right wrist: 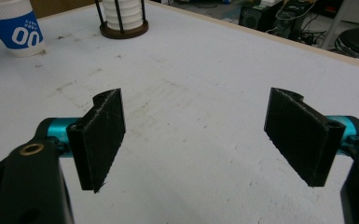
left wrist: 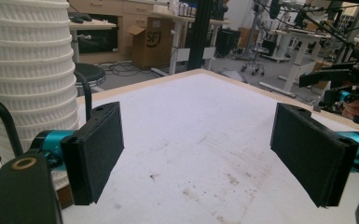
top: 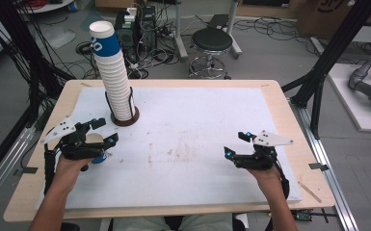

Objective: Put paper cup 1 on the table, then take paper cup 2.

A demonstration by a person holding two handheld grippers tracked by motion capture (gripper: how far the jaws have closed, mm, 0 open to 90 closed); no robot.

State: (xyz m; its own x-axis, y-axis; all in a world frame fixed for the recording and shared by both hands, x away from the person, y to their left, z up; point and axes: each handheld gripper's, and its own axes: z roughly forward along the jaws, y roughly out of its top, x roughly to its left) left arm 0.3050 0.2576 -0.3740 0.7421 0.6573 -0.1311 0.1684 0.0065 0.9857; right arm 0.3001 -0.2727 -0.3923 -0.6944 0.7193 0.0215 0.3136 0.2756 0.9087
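Observation:
A tall stack of white paper cups (top: 115,79) stands in a black wire holder on a round brown base (top: 125,119) at the back left of the white mat (top: 192,110). Its top cup has a blue band. A single white cup with a blue band (top: 99,157) stands upright near the mat's left edge, partly under my left gripper (top: 107,131). That gripper is open; in its own view the jaws (left wrist: 198,149) stand wide apart over bare mat, with the stack (left wrist: 28,70) at the left. My right gripper (top: 236,144) is open at the front right, empty (right wrist: 196,140). Its view holds the single cup (right wrist: 16,28) and the holder base (right wrist: 123,25).
Brown stains (top: 173,151) mark the middle of the mat. The wooden table rim (top: 289,120) surrounds it. Black frame posts (top: 327,57) rise at the right and left. A stool (top: 212,43), a computer and cables sit on the floor behind the table.

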